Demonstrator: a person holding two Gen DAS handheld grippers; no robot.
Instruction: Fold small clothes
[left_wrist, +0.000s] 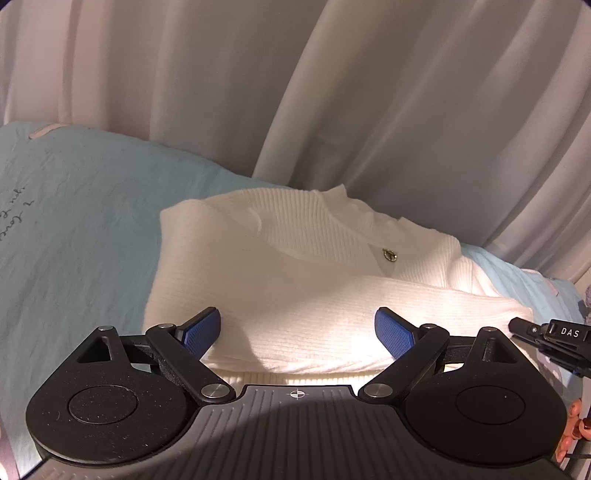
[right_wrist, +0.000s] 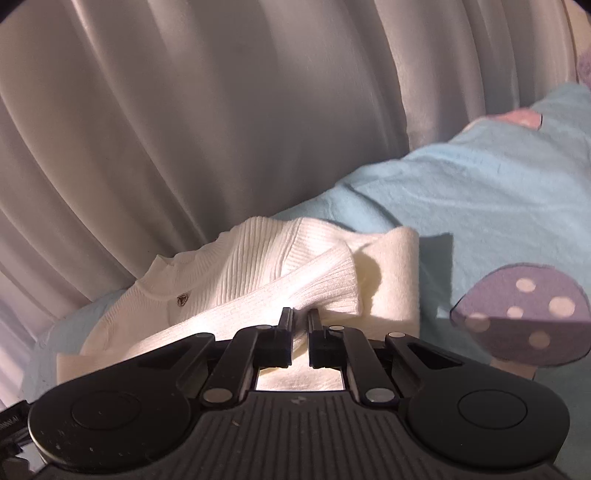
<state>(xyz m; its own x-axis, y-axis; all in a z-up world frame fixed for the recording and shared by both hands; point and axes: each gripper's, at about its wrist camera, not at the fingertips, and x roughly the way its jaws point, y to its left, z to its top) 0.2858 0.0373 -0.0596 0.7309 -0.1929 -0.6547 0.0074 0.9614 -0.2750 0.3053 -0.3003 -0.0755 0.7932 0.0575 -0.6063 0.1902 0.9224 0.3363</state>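
The right gripper (right_wrist: 299, 325) has its two black fingers nearly pressed together, pinching a ribbed fold of the one white sweater (right_wrist: 258, 273) where the sleeve crosses the body. The left gripper (left_wrist: 297, 330) has its jaws spread wide, two blue textured pads (left_wrist: 201, 332) hanging just above the sweater's near hem, touching nothing that I can tell. The sweater is a fine ribbed knit, partly folded, with one small metallic button (left_wrist: 389, 254) below its neckline. It lies on a light blue, slightly wrinkled bedsheet (left_wrist: 81, 229) with some dark handwritten script, illegible, left of the sweater. Right of the sweater lies one purple mushroom-shaped patch (right_wrist: 517, 314) with pale dots. Behind the sweater hangs a pleated pale curtain (left_wrist: 295, 92). The right gripper's side reads "DAS".
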